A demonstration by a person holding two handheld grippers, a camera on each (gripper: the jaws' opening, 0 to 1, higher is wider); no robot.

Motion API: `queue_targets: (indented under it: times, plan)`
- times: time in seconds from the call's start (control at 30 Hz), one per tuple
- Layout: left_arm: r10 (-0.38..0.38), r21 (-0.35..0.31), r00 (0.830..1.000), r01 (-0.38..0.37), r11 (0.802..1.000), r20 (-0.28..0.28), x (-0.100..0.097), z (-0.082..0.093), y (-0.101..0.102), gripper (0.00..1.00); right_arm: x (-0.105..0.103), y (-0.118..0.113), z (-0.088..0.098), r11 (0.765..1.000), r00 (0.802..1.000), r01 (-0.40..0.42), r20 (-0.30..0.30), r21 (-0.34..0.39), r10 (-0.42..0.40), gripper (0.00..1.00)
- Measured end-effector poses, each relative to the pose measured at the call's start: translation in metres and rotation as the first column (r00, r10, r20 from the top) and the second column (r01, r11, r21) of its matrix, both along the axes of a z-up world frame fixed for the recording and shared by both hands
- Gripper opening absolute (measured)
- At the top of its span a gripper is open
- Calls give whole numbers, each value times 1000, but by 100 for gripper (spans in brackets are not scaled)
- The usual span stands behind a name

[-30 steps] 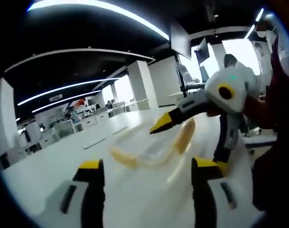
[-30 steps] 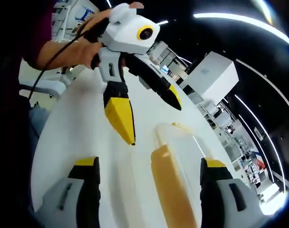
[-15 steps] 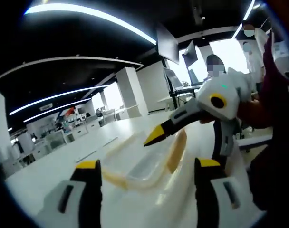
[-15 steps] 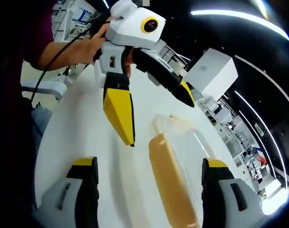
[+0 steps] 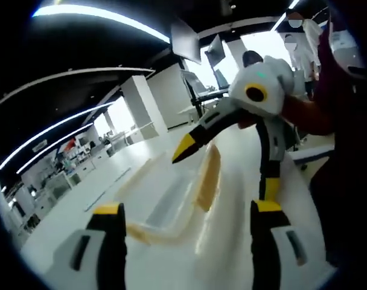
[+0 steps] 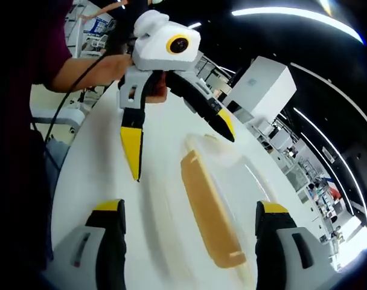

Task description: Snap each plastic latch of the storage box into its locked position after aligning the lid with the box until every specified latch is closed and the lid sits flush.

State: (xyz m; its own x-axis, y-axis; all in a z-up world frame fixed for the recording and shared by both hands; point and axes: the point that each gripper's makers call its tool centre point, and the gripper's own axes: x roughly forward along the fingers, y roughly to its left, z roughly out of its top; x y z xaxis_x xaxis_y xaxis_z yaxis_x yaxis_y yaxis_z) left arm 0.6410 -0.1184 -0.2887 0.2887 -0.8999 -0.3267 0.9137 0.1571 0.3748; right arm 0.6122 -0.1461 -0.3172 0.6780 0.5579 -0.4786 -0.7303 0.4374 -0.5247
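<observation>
Between both spread grippers (neither holding anything), the storage box [image 6: 215, 208] runs lengthwise away across the table [image 6: 99, 181].

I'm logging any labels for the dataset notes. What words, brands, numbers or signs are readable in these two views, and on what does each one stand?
None can be read.
Storage box with its lid: no print shows on the clear plastic or the amber latch.
Left gripper and right gripper: no legible marking on the bodies or the jaws.
Background office: any signs are too small and blurred to read.
</observation>
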Motion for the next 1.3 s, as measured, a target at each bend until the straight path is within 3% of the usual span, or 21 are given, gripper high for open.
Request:
queue_targets:
  times: [0.47, 0.57, 0.8, 0.97, 1.17, 1.23, 1.3]
  plan:
    - [-23, 184, 991, -1, 983, 129, 7, -17, 2, 75, -1, -17, 5, 995, 999, 38, -28, 89, -36, 87]
    - [-33, 235, 982, -11, 972, 184, 10, -19, 4, 73, -1, -20, 6, 993, 999, 45, -31, 107, -42, 86]
    - [-51, 278, 970, -18, 960, 240, 10, -20, 0, 68, 6, -35, 15, 971, 992, 129, -37, 199, -124, 76]
    - [-49, 285, 970, -21, 958, 236, 10, -18, -2, 62, 10, -41, 20, 955, 989, 148, -41, 257, -142, 70]
    - [-46, 318, 946, -62, 946, 321, 17, -17, -1, 53, 14, -43, 23, 945, 987, 162, -45, 284, -156, 63]
    - [-53, 332, 945, -60, 942, 322, 17, -17, -1, 54, 15, -42, 26, 924, 983, 181, -76, 337, -165, 63]
    - [-52, 339, 942, -67, 938, 331, 19, -17, 0, 52, 15, -43, 26, 926, 984, 178, -72, 334, -163, 63]
